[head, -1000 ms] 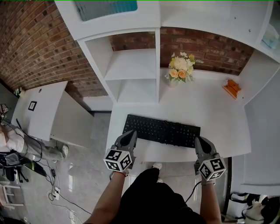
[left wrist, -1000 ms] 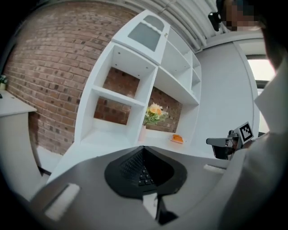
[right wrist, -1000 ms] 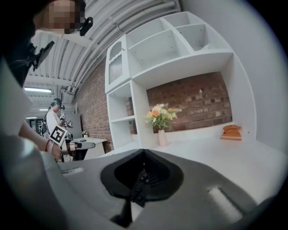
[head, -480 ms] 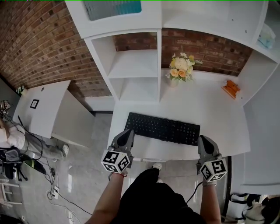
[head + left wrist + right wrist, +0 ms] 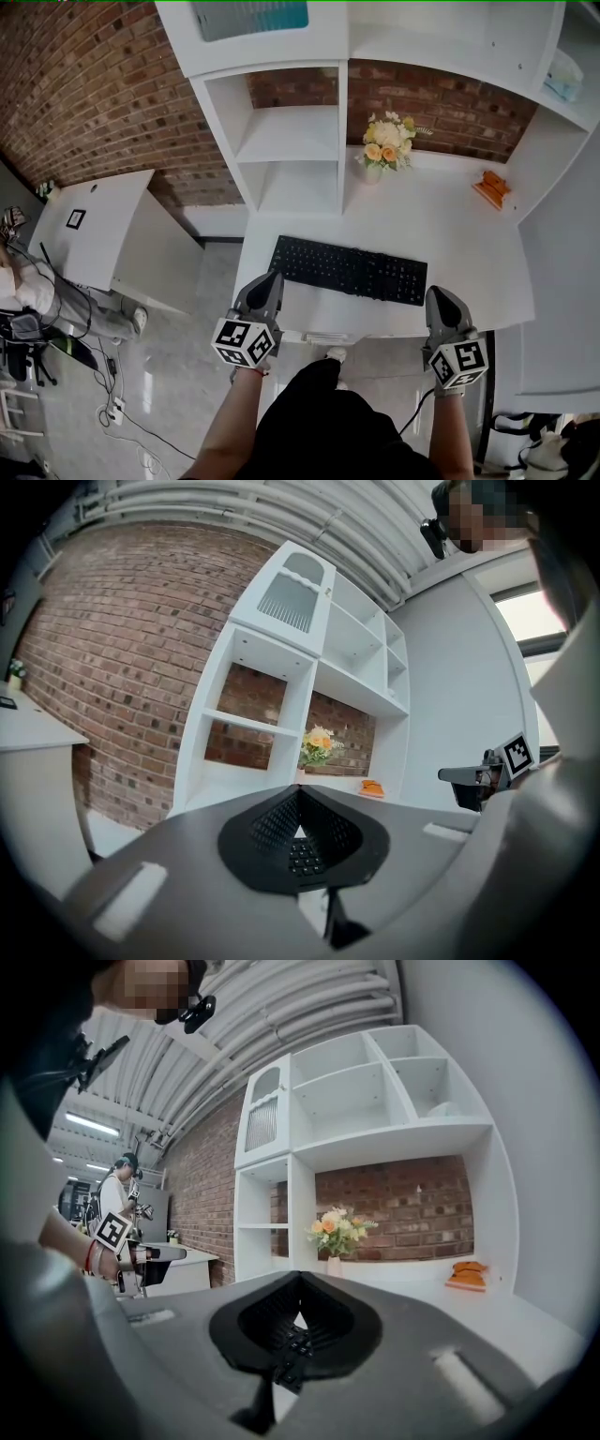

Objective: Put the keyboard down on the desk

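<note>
A black, long keyboard [image 5: 349,270] is laid flat on the white tabletop [image 5: 450,234], just ahead of and between the left gripper [image 5: 271,277] and right gripper [image 5: 438,293], whose fingers are pressed together on nothing.

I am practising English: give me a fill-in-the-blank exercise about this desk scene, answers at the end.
1. The long flat keyboard lying on the white desk is ____ in colour.
2. The small object at the far right of the desk is ____.
3. The left tool and the right tool both have their jaws ____.
Answers: black; orange; shut.
</note>
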Tool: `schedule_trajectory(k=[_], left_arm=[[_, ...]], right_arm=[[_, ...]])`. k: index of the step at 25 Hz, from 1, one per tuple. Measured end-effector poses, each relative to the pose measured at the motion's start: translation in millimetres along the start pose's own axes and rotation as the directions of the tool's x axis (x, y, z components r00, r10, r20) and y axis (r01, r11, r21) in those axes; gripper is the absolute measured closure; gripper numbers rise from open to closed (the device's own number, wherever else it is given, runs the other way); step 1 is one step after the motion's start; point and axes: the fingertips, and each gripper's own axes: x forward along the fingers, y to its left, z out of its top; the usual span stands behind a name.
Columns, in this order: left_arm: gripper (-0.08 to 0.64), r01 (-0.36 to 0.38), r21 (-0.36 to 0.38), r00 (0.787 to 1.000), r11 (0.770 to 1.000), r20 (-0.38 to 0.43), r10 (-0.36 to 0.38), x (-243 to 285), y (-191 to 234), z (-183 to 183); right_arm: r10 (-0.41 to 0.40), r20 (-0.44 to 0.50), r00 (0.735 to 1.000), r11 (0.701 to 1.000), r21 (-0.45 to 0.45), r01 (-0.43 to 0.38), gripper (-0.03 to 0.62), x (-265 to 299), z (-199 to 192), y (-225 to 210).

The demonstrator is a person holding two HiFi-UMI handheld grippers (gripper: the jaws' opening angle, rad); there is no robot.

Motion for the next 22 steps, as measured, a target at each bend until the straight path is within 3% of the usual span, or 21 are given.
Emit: schedule_trajectory(k=[22], left_arm=[[0.560,-0.004,-0.017,1.000,1.000,0.026,0.005,-36.9,-16.4,2.9]], right_arm=[[-0.020,0.033,0.999,1.000,0.009,0.020,0.594,-36.7,5.1,12.0]])
